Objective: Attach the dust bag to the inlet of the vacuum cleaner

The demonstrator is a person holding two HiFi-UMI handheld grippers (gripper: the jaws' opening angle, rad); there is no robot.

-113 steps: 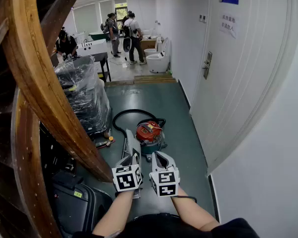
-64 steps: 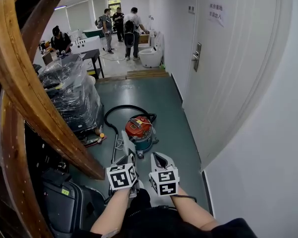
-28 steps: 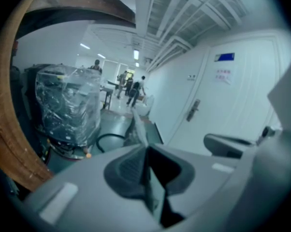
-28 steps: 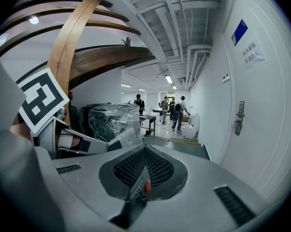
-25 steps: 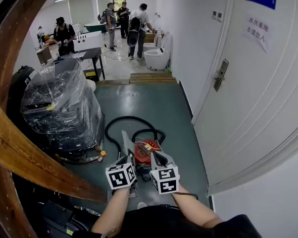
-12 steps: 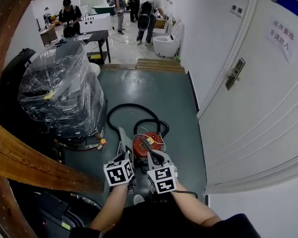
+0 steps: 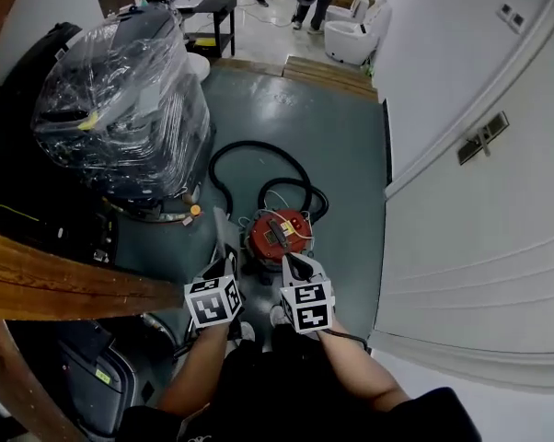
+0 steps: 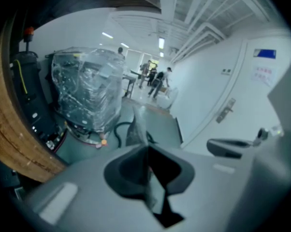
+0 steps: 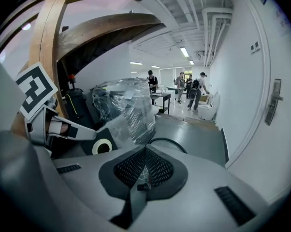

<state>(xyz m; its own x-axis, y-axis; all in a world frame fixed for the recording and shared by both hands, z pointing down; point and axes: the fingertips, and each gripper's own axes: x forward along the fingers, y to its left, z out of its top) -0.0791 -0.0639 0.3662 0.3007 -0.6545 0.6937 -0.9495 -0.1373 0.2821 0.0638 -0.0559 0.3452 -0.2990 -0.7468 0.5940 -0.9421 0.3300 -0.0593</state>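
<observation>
The vacuum cleaner (image 7: 275,233), a tub with a red lid, stands on the green floor just beyond both grippers, its black hose (image 7: 259,155) looped behind it. My left gripper (image 7: 225,265) is shut on the grey dust bag (image 7: 223,236), which sticks up as a flat sheet (image 8: 136,124) past the jaws. The right gripper view shows the bag's card collar with its round hole (image 9: 103,146) next to the left gripper (image 9: 39,110). My right gripper (image 7: 294,263) is shut with nothing in it, pads together (image 9: 144,151), to the right of the bag.
A plastic-wrapped machine (image 7: 121,109) stands at the left. A curved wooden beam (image 7: 65,284) and a black case (image 7: 84,376) crowd the near left. A white door (image 7: 479,136) and wall run along the right. A toilet (image 7: 351,17) and people are far down the corridor.
The view has closed in on the vacuum cleaner, which now lies right in front of the grippers. Both grippers stay shut, the left still holding the dust bag.
</observation>
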